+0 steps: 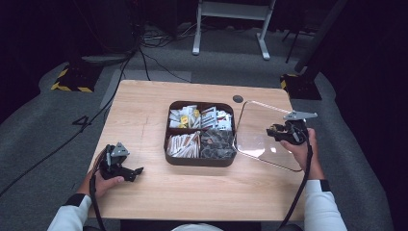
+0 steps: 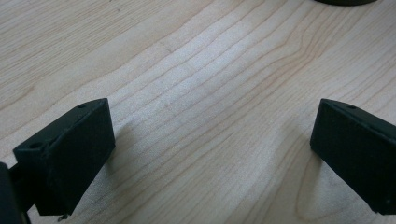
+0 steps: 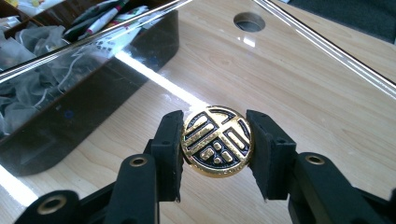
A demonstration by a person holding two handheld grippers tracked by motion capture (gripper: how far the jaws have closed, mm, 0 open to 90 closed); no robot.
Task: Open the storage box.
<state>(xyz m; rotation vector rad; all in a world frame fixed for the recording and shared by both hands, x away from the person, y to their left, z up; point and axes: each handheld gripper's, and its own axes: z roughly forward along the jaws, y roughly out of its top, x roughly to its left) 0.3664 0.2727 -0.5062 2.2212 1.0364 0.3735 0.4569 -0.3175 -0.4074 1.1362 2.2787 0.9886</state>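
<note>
right gripper view: right gripper [image 3: 217, 142] clenches the gold knob [image 3: 217, 141] of the clear lid [image 3: 299, 84], just right of the tea box [image 1: 199, 161]; lid seems stiff, slippery, breakable; left gripper [image 2: 210, 154] released on the table [image 2: 196, 70]

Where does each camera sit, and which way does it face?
High view: above the person's side, looking forward and down on table, box, clear lid; forearms and both tongs show.
Left gripper view: on left tongs, facing bare wood; open jaws show.
Right gripper view: on right tongs, facing the lid's gold knob, gripped.
High and right share box and lid.
</note>
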